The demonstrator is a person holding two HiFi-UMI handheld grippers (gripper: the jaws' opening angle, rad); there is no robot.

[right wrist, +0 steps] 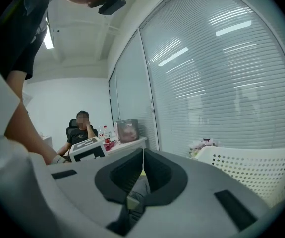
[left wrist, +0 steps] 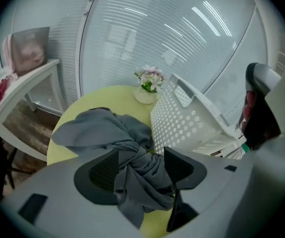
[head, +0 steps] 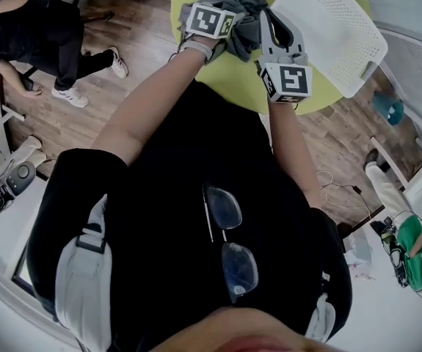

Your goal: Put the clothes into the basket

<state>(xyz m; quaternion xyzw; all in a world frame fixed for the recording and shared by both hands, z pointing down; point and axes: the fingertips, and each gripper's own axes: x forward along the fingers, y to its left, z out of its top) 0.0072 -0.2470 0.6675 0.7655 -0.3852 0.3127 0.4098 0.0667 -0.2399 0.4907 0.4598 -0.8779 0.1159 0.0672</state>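
Filling the far part of the head view, the round yellow-green table [head: 234,81] carries everything that matters. The white perforated basket [head: 335,28] sits at the tabletop's right edge and partly overhangs it. It looks tipped, though the wide lens makes that hard to be sure of. Just beside its holed wall, toward the middle of the tabletop, the grey garment [left wrist: 132,148] lies in a twisted heap, with one sleeve or leg spread out toward the left edge. None of it is in the basket yet.

The left gripper [left wrist: 142,170] points steeply down over the heap with its jaws apart. The knotted middle of the cloth sits between them, but the pads do not squeeze it. The right gripper [right wrist: 142,170] is held nearly level near the basket with its jaws drawn together. Nothing can be made out between them. A small pot of flowers [left wrist: 149,86] stands at the far edge, behind the basket's corner.

The garment appears light, limp and not slippery, so it should sag and trail once lifted. The thick knot between the left jaws seems the best place to grip, since it gathers several layers and leaves less loose cloth. The spread part may drag across the tabletop or catch on the basket's rim, so a high lift looks wise.
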